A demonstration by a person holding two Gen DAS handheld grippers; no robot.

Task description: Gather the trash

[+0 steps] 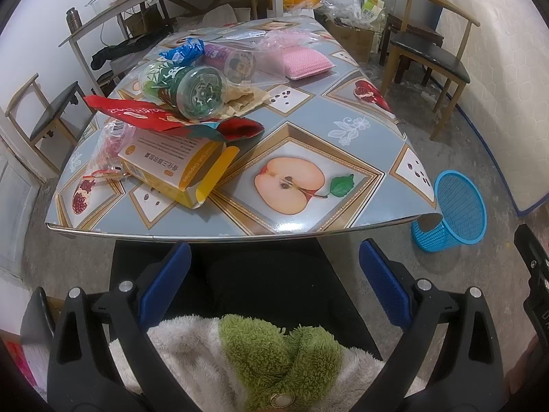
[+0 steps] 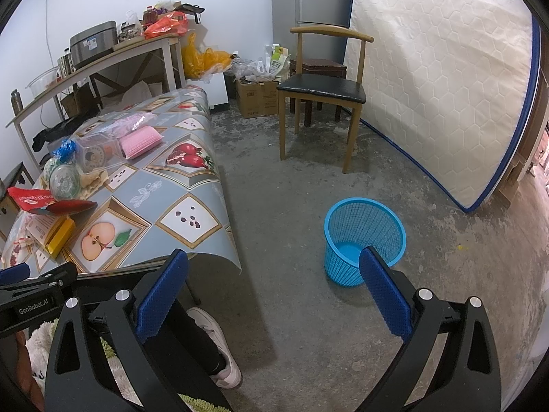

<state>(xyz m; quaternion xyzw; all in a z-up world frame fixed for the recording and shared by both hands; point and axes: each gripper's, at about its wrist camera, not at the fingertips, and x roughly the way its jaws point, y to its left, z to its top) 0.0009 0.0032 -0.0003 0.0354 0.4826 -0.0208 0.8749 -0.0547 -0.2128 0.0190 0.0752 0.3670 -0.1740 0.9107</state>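
Presently, the trash is found heaped on the left half of the tabletop (image 1: 360, 130), ahead of and to the left of the left claw (image 1: 274, 274); the yellow box (image 1: 171, 161) lies nearest the front edge, its long axis slanting away to the left, with the red wrapper (image 1: 144, 113) and the clear cup (image 1: 185, 86) on its side behind it; the blue basket (image 2: 363, 237) stands on the floor just ahead of the right claw (image 2: 274, 295); the left claw is judged nearer the heap; both claws are held low, short of the tabletop edge, jaws spread wide and empty.
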